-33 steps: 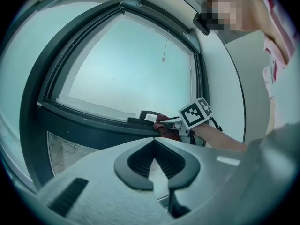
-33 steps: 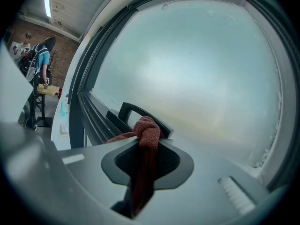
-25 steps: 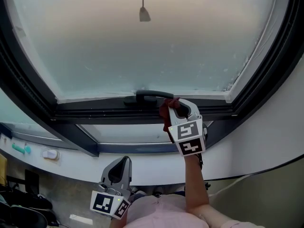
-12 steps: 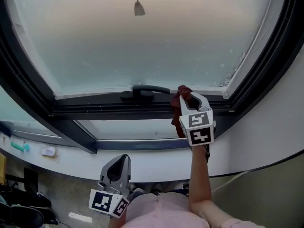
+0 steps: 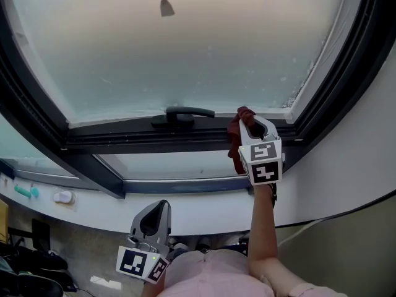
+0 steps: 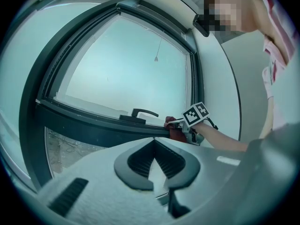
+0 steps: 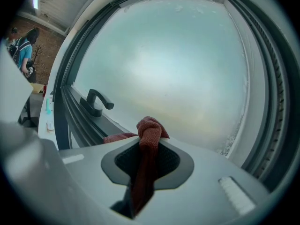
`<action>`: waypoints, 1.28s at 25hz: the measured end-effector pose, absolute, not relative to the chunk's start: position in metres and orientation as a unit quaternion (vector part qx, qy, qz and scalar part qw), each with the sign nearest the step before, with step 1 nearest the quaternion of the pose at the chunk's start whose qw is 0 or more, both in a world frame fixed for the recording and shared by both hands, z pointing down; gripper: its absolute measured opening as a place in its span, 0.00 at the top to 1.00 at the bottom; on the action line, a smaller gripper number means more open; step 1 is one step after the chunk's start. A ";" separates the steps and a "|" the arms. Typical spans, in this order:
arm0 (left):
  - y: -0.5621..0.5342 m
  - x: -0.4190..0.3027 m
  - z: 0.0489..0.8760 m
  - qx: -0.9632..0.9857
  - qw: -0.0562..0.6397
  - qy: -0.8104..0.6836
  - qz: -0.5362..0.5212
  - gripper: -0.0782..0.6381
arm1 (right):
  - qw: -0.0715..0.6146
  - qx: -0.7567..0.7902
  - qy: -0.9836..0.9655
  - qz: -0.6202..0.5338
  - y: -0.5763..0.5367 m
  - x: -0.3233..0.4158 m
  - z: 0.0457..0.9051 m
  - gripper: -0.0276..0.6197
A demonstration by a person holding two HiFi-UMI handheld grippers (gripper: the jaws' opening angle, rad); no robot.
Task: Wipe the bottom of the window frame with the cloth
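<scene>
My right gripper (image 5: pixel 249 120) is shut on a dark red cloth (image 5: pixel 236 138), which is pressed against the dark bottom rail of the window frame (image 5: pixel 136 138), right of the black window handle (image 5: pixel 182 114). In the right gripper view the cloth (image 7: pixel 147 139) bunches out between the jaws, with the handle (image 7: pixel 96 102) to the left. From the left gripper view the cloth (image 6: pixel 174 128) and right gripper show beside the handle (image 6: pixel 143 113). My left gripper (image 5: pixel 154 218) hangs low, well below the frame, its jaws shut with nothing in them.
A frosted pane (image 5: pixel 185 48) fills the frame, with a pull cord (image 5: pixel 166 5) hanging in front. The frame's right corner (image 5: pixel 297 125) is close to the cloth. A white sill (image 5: pixel 93 206) runs below, with a teal object (image 5: pixel 26 192) at far left.
My right gripper has slid the cloth rightward along the bottom rail, from beside the handle toward the right corner. The left gripper has stayed put.
</scene>
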State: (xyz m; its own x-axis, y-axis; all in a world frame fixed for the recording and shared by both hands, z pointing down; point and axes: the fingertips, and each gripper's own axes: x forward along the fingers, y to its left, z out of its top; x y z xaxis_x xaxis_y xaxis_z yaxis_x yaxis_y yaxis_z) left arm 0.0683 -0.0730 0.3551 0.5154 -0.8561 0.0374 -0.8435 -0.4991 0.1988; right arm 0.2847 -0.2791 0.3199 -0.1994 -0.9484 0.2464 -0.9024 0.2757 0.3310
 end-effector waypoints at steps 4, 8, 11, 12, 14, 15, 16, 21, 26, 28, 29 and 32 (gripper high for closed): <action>-0.071 0.072 0.356 0.865 0.096 -0.491 -0.032 0.89 | 0.200 0.603 -0.770 -0.053 -0.279 0.296 0.320 0.86; -0.070 0.074 0.356 0.863 0.096 -0.495 -0.032 0.89 | 0.194 0.604 -0.772 -0.048 -0.279 0.305 0.321 0.86; -0.069 0.076 0.357 0.862 0.095 -0.497 -0.032 0.89 | 0.186 0.605 -0.773 -0.042 -0.279 0.312 0.321 0.86; -0.069 0.076 0.357 0.862 0.095 -0.497 -0.031 0.89 | 0.185 0.607 -0.772 -0.040 -0.279 0.315 0.321 0.86; -0.068 0.078 0.357 0.862 0.095 -0.497 -0.031 0.89 | 0.184 0.609 -0.771 -0.039 -0.279 0.319 0.321 0.86; -0.068 0.079 0.357 0.862 0.095 -0.497 -0.031 0.89 | 0.184 0.610 -0.770 -0.040 -0.279 0.322 0.321 0.86; -0.068 0.080 0.357 0.862 0.095 -0.497 -0.031 0.89 | 0.184 0.610 -0.770 -0.040 -0.278 0.324 0.321 0.86; -0.067 0.084 0.358 0.861 0.094 -0.499 -0.029 0.89 | 0.181 0.615 -0.767 -0.035 -0.279 0.337 0.322 0.86; -0.068 0.087 0.358 0.861 0.092 -0.500 -0.028 0.89 | 0.179 0.620 -0.763 -0.032 -0.279 0.348 0.322 0.86; -0.068 0.089 0.357 0.861 0.092 -0.500 -0.029 0.89 | 0.176 0.621 -0.763 -0.029 -0.279 0.352 0.322 0.86; -0.068 0.089 0.357 0.860 0.092 -0.500 -0.029 0.89 | 0.174 0.622 -0.763 -0.028 -0.279 0.353 0.322 0.86; -0.070 0.090 0.358 0.860 0.093 -0.501 -0.028 0.89 | 0.171 0.625 -0.761 -0.025 -0.280 0.361 0.322 0.86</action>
State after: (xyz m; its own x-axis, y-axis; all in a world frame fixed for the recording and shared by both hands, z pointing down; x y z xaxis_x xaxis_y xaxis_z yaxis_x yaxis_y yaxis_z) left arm 0.0900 -0.0697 0.3580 0.4957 -0.8673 0.0448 -0.8569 -0.4800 0.1882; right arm 0.3609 -0.2796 0.3216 -0.1595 -0.9605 0.2279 -0.9433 0.2164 0.2519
